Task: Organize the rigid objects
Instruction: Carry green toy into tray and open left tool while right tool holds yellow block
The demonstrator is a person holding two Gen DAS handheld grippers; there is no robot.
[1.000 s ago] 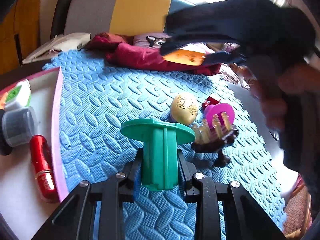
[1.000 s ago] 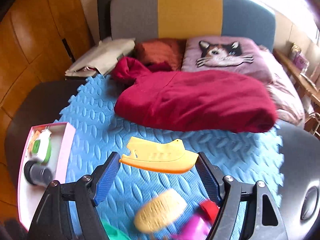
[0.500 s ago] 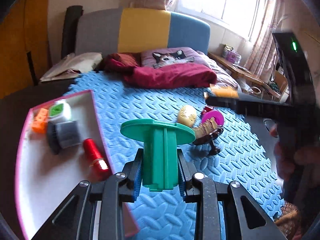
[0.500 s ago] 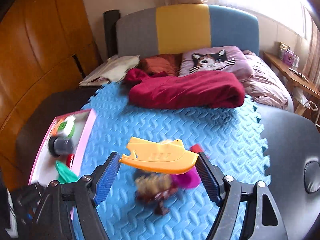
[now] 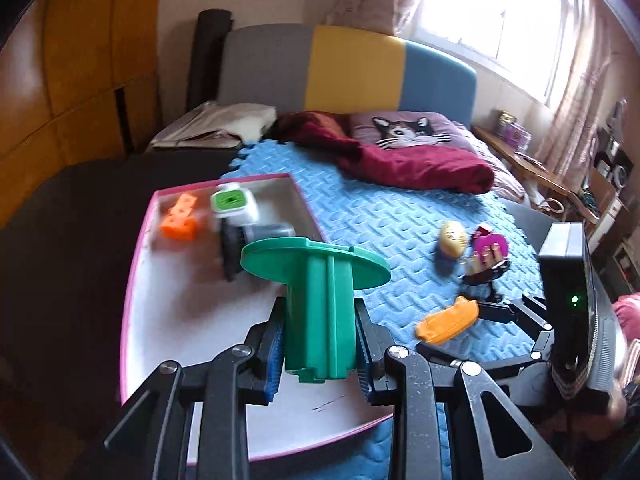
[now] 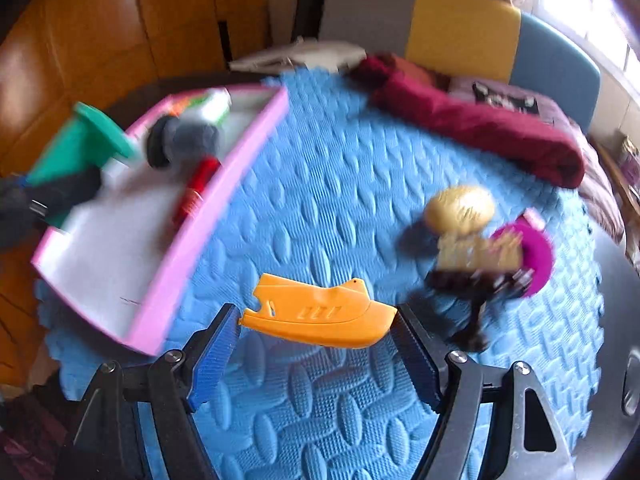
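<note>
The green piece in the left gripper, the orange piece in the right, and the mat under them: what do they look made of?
Green piece: likely hard moulded plastic, smooth and matte, with a raised seam down its stem. Orange piece: probably rigid plastic too, slightly glossy, with moulded slots and crisp edges. Mat: looks like soft foam, embossed leaf texture, jigsaw-toothed edges.

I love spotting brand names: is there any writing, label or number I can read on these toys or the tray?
None is readable.
Orange boat piece: raised marks on its side, not legible as letters.
Golden egg-shaped toy: surface pattern too blurred.
Red tube in the pink tray: label blurred.
White cube with green face: dark mark, unreadable.
</note>
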